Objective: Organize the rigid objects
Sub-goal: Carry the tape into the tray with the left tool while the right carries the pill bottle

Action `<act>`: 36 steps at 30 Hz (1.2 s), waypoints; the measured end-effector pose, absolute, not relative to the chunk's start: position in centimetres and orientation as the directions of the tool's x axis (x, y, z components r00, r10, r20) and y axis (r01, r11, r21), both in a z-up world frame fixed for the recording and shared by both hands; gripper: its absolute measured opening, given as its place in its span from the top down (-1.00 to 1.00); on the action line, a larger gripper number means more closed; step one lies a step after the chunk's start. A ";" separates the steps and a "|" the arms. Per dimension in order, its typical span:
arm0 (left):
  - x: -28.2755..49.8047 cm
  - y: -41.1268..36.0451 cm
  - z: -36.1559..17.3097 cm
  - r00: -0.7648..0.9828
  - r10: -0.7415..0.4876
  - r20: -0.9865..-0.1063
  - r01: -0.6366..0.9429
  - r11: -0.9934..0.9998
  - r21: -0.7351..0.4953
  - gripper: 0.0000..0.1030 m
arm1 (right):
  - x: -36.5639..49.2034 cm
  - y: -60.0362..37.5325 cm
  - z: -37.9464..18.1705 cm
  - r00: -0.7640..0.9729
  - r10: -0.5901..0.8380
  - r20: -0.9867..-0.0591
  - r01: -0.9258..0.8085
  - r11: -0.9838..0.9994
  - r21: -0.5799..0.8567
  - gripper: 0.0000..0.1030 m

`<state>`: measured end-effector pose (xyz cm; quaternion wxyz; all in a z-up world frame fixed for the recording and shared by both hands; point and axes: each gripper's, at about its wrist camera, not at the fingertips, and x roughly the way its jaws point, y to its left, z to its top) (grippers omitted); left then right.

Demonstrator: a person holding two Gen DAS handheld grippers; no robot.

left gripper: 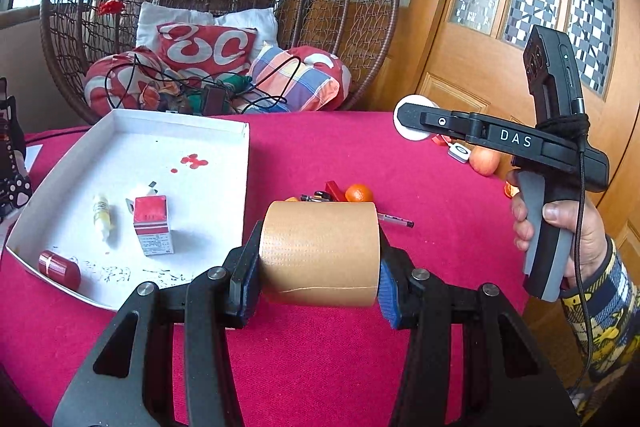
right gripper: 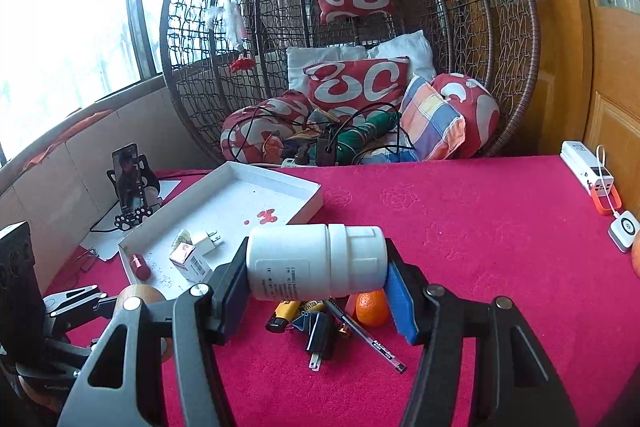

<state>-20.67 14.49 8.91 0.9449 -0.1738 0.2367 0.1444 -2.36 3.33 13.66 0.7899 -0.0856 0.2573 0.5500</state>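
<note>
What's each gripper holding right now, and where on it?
Left gripper clamps the brown tape roll across its two flat sides. Right gripper clamps the white bottle end to end, base and cap.

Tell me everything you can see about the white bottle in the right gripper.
The white bottle looks like opaque plastic, with a ribbed screw cap, closed, and a label of small dark print. It lies sideways, cap pointing right, lifted above the red tablecloth. The right gripper clamps it end to end: one pad presses its base, the other its cap. Nothing else touches it.
</note>
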 end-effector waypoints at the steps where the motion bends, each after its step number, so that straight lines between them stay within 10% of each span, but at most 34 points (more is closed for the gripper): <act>1: -21.0 14.8 8.9 0.847 0.196 -0.494 -0.362 0.893 -0.267 0.08 | -2.6 3.6 13.7 0.259 0.825 -0.503 -0.916 0.375 0.143 -0.16; 23: -21.8 29.0 11.7 0.776 0.438 -0.453 -0.598 0.739 -0.309 0.08 | -5.9 16.1 12.5 0.092 0.821 -0.563 -0.933 0.269 0.240 -0.16; 36: -19.8 36.2 6.2 0.677 0.431 -0.597 -0.711 0.593 -0.378 0.08 | -5.0 23.6 7.1 0.062 0.733 -0.677 -0.890 0.348 0.296 -0.16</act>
